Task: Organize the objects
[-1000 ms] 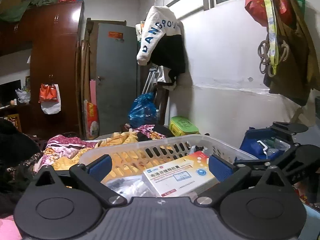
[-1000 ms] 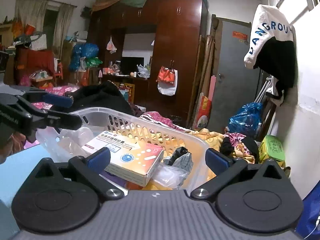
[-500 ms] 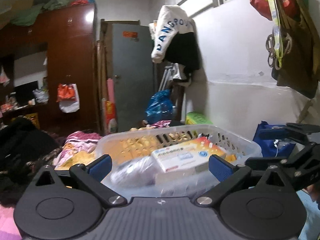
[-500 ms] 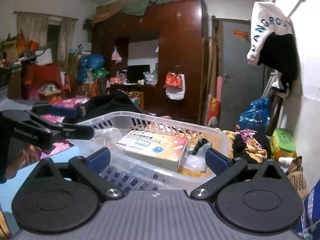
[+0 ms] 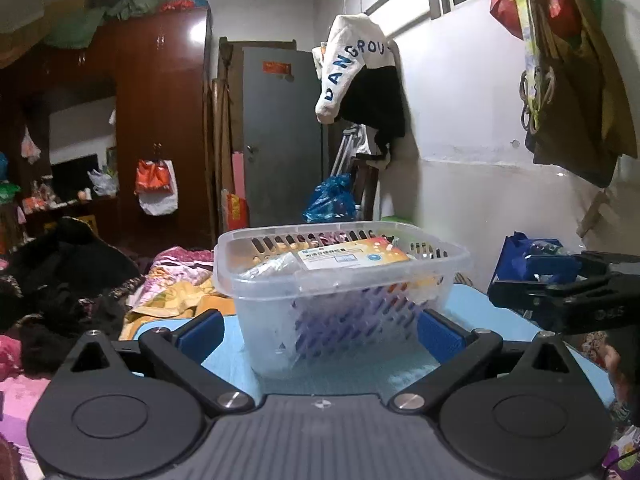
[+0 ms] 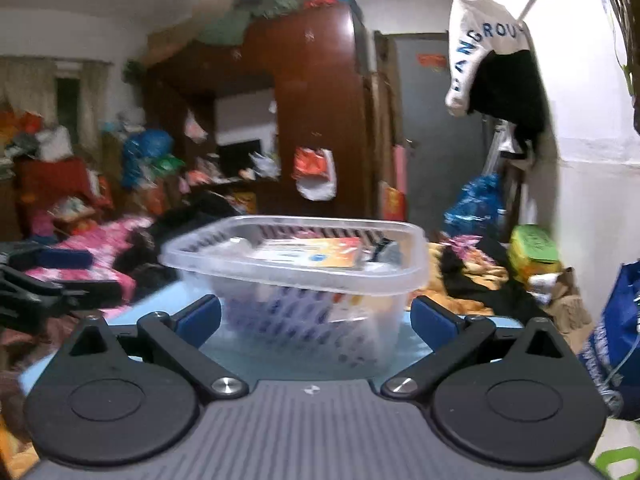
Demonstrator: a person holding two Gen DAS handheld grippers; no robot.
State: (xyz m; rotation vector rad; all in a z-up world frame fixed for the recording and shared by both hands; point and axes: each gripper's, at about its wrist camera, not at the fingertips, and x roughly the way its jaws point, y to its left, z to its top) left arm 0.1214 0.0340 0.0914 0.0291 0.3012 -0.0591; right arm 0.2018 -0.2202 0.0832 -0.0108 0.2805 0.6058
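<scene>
My left gripper [image 5: 319, 330] and right gripper [image 6: 315, 317] were spread, empty. The slotted plastic basket [image 5: 340, 280] looked light, flexible; I judged its stiff rim [image 6: 296, 270] the best hold.

The right gripper [image 6: 315, 318] has its blue-padded jaws spread wide, empty. Dead ahead at twelve o'clock a clear slotted basket [image 6: 296, 270] sits on a light blue surface [image 6: 404, 344], a white-and-orange box [image 6: 310, 254] inside. At nine o'clock the left gripper [image 6: 60, 280] shows blurred.
</scene>
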